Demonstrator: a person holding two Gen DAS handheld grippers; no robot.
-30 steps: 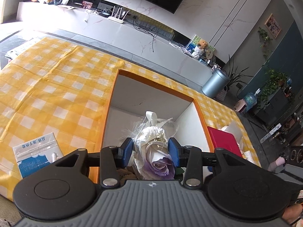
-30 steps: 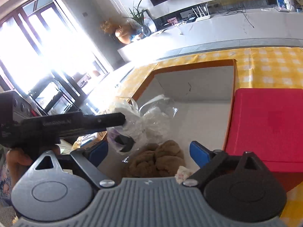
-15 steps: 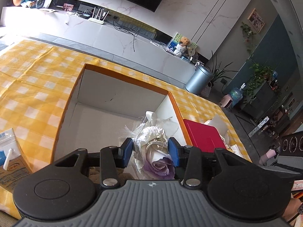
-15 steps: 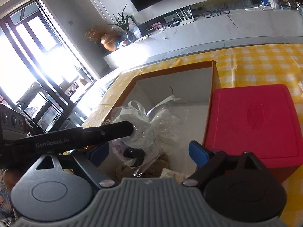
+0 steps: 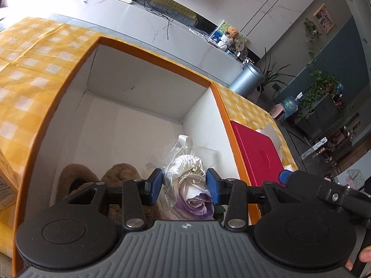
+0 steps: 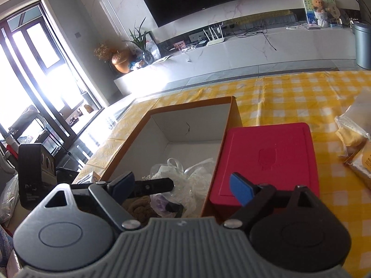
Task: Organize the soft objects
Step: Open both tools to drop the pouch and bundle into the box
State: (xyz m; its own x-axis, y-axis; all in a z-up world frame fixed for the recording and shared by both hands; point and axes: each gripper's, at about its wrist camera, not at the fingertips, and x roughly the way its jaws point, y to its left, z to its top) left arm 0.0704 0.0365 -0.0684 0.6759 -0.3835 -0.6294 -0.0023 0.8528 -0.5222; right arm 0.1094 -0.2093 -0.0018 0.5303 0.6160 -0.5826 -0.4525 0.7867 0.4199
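Holding a wrapped artificial rose [image 5: 193, 199] between its blue pads, the left claw [image 5: 184, 186] sits low centre of its own view, clenched on the bloom; the stem end is hidden under the claw body.

- Rose: white-to-purple petals, clear wrap and white ribbon spilling toward the upper side, hanging over the near right corner of the orange-edged white box [image 5: 129, 83].
- Brown plush item [image 5: 120, 173]: on the box floor, left of the rose, partly covered by the left claw's arms; its shape is hard to make out.
- Right claw [image 6: 183, 185]: released, jaws wide, nothing between them; one pad over the box, the other over the red box [image 6: 269, 155].
- Left-wrist view only: a carton [image 5: 5, 185] cut off at the left edge; fingertips [image 5: 364, 257] at lower right.
- Right-wrist view only: the left claw seen from the side, the red box's whole lid, packaged goods [image 6: 354, 143] at the right edge on the yellow-check table [image 6: 289, 95].
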